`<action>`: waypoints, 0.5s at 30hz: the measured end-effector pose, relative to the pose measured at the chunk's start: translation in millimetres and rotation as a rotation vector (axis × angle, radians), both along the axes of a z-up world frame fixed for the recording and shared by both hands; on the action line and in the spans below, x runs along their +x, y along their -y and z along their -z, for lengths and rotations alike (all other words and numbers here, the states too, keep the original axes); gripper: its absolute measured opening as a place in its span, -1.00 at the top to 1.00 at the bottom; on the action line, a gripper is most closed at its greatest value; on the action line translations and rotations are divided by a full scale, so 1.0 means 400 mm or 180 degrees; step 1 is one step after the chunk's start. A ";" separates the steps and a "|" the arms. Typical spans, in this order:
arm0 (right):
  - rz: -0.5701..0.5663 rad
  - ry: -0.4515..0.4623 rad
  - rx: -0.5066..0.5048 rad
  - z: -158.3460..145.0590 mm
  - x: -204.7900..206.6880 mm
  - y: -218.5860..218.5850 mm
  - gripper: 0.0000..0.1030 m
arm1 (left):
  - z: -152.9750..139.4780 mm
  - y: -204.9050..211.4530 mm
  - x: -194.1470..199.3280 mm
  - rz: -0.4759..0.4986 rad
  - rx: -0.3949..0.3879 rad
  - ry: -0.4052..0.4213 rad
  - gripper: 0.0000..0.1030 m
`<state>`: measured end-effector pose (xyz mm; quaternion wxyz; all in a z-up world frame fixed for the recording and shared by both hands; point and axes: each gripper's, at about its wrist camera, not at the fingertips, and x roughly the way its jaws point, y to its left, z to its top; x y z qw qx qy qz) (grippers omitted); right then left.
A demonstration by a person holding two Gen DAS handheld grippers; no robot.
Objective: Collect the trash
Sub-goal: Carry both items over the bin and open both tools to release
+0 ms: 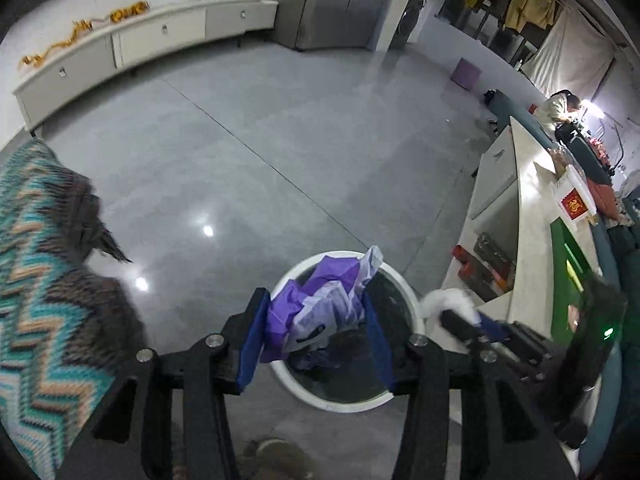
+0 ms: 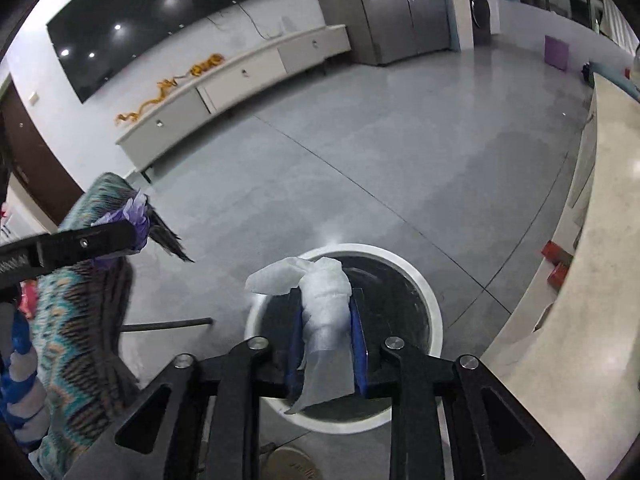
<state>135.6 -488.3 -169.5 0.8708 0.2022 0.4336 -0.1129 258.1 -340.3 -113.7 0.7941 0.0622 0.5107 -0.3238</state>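
Left hand-held gripper point(image 1: 316, 322) clamping purple wrapper point(image 1: 316, 304), right point(image 2: 326, 328) pinching tissue point(image 2: 324, 300), angled over bin point(image 2: 434, 312)

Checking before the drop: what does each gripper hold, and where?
Left gripper: crumpled purple wrapper, by its sides. Right gripper: white tissue, around its middle.

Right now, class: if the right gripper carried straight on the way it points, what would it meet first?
Probably the open mouth of the white-rimmed bin, right below the right gripper and its white tissue. How far below is unclear.
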 end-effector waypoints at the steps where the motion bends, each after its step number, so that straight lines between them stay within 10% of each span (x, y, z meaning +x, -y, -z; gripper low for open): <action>1: 0.0016 -0.0026 -0.0007 0.009 0.005 0.001 0.30 | 0.009 0.010 0.004 0.0024 -0.0017 -0.0058 0.01; 15: 0.0141 -0.0001 -0.0065 -0.005 -0.018 0.028 0.07 | -0.004 0.047 -0.023 0.0048 -0.0086 -0.0082 -0.08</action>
